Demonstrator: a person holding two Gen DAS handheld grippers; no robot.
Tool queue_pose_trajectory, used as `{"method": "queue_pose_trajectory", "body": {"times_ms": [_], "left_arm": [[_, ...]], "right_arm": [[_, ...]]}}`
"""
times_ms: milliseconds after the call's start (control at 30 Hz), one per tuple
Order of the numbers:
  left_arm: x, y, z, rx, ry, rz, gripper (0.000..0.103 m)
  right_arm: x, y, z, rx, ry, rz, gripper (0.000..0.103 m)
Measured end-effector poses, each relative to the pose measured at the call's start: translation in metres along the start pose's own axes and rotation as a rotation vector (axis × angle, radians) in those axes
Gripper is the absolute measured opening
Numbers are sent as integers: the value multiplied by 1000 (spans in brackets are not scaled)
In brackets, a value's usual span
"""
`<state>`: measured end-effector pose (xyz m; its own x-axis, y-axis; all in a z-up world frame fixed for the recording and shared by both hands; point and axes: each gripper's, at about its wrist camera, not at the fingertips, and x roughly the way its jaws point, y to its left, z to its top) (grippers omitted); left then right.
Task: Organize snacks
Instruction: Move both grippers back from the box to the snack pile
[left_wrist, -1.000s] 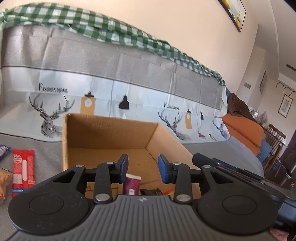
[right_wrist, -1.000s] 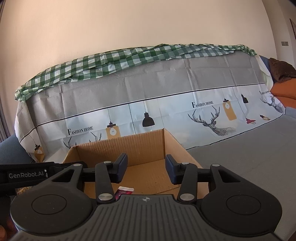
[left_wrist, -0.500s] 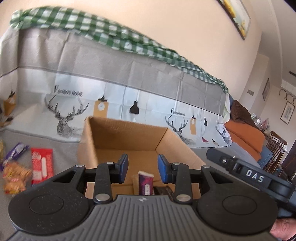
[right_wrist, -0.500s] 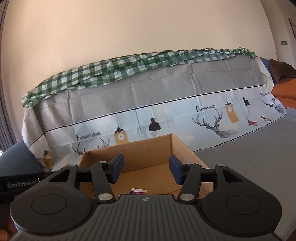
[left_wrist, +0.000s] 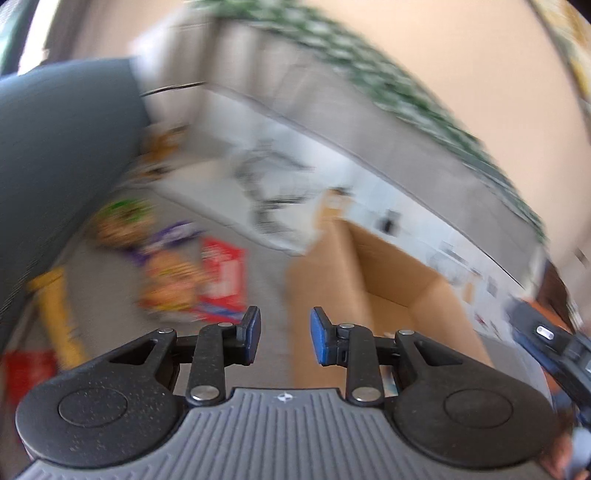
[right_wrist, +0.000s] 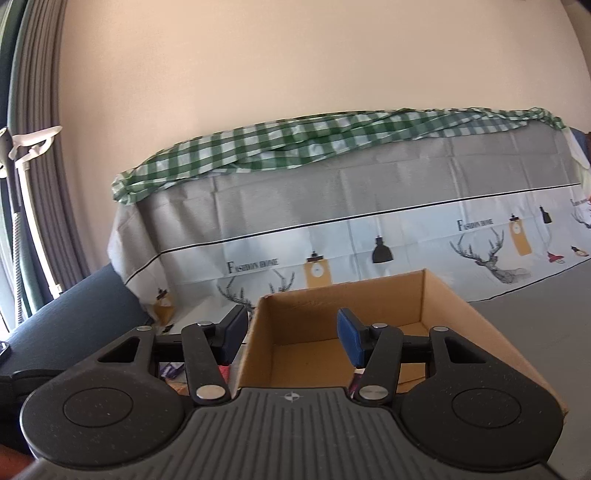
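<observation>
I see the cardboard box (right_wrist: 373, 332) on the couch seat (right_wrist: 546, 332), in front of the covered backrest (right_wrist: 369, 206). Snack packets (left_wrist: 192, 273) lie left of the box.

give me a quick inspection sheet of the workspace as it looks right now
surface: grey cloth over the work area, deer-print sheet behind it
job's things: open cardboard box; snack packets lying left of it, blurred, including a red packet
clutter: yellow item at far left, too blurred to name
grippers: left claw open and empty, aimed between the packets and the box; right claw open and empty, over the box's near left corner
cables: nothing seen
surroundings: green checked cloth, beige wall, grey curtain
</observation>
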<state>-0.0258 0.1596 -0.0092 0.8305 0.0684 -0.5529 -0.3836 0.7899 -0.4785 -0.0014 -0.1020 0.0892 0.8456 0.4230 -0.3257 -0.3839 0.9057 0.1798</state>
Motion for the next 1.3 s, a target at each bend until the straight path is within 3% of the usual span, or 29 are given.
{"method": "queue_pose_trajectory", "body": {"times_ms": [100, 200, 267, 500, 600, 733, 800, 900, 1033, 1167, 1300], "left_arm": [[-4, 34, 3, -123, 9, 173, 35], [-4, 60, 6, -215, 32, 329, 62], [-4, 69, 8, -230, 49, 417, 87], [7, 88, 2, -290, 109, 571, 91], [17, 97, -1, -339, 160, 596, 91], [25, 107, -1, -368, 172, 634, 91], [26, 109, -1, -369, 176, 634, 90], [28, 105, 0, -307, 183, 646, 74], [30, 92, 2, -238, 170, 590, 27], [35, 83, -1, -194, 201, 534, 26], [42, 76, -5, -208, 261, 386, 26]], "right_arm": [[-1, 9, 0, -4, 7, 26, 56], [-3, 16, 1, -12, 11, 53, 56], [-4, 20, 2, -21, 11, 64, 56], [-4, 22, 2, -26, 20, 83, 56], [-3, 23, 2, -27, 21, 83, 57], [-4, 20, 3, -29, 20, 77, 57], [-3, 17, 4, -28, 19, 72, 57], [-2, 12, 5, -19, 20, 63, 58], [-1, 9, 6, -13, 21, 59, 59], [1, 12, 4, -25, 26, 63, 59], [2, 18, 3, -50, 28, 72, 59]]}}
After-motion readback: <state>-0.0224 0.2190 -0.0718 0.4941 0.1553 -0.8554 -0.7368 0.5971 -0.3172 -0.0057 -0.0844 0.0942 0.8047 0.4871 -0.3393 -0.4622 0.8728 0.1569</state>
